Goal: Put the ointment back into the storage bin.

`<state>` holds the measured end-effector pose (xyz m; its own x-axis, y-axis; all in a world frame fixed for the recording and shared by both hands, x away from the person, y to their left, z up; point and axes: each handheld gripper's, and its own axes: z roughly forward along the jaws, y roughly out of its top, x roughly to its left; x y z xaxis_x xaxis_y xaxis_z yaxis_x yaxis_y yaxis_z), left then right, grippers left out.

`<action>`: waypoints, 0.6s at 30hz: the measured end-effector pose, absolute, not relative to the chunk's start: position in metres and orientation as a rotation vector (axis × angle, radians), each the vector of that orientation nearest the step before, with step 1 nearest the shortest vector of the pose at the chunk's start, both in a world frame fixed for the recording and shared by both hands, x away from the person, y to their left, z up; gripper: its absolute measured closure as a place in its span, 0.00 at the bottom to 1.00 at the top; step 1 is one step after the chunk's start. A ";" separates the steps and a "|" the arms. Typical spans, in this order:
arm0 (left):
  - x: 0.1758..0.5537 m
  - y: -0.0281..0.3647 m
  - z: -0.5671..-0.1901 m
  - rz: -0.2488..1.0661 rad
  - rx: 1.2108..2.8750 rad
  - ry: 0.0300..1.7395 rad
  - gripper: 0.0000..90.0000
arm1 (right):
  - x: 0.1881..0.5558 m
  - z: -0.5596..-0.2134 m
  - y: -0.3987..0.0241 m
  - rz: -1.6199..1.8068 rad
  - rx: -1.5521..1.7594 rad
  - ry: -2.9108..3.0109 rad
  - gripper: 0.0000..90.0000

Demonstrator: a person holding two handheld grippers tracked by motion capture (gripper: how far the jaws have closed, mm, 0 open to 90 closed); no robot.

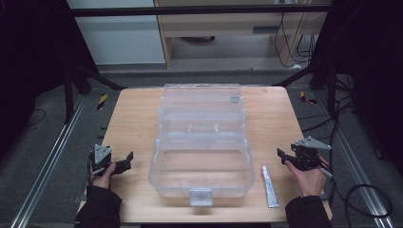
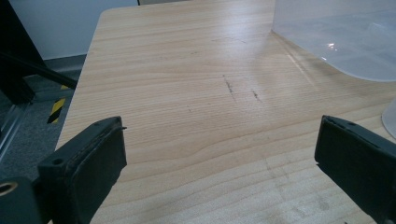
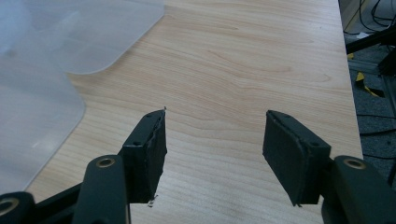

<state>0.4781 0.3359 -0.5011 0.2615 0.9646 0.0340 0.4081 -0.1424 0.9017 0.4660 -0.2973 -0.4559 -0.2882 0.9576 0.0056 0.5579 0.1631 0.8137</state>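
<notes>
I have the left gripper low over the counter at the left of the clear plastic organiser box, and the right gripper at the box's right side. Both sets of fingers stand apart with nothing between them: in the left gripper view the pads frame bare wood, and in the right gripper view the pads do the same. The box sits in the middle of the counter with its lid folded back toward the far edge and its latch facing me at the near edge; its trays look empty, as far as I can tell through the plastic. A small white tube lies flat on the counter just beside the box's right near corner, between the box and my right hand.

I judge the tube to be what I go for next, and it lies closer to me than the right fingers point. The risks I see: swinging back for it, I could clip the box wall and slide the whole box, since it is light and nothing holds it. The tube is slim and lies flat, so fingers coming down off-centre may roll it aside or press it into the wood instead of gripping it. Squeezing hard could also dent it.
</notes>
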 end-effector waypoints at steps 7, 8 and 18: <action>0.478 0.336 -0.501 0.844 1.700 1.269 0.02 | 0.461 -0.442 -0.294 0.960 1.406 1.963 0.48; 0.478 0.336 -0.501 0.844 1.703 1.270 0.02 | 0.459 -0.437 -0.291 0.959 1.406 1.980 0.50; 0.478 0.336 -0.501 0.847 1.705 1.268 0.02 | 0.452 -0.414 -0.277 0.880 1.408 2.074 0.52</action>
<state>0.4777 0.3355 -0.5010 0.2636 0.9638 0.0392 0.4051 -0.1475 0.9023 0.4517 -0.2771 -0.4145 -0.3555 0.9341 -0.0326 0.6256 0.2637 0.7342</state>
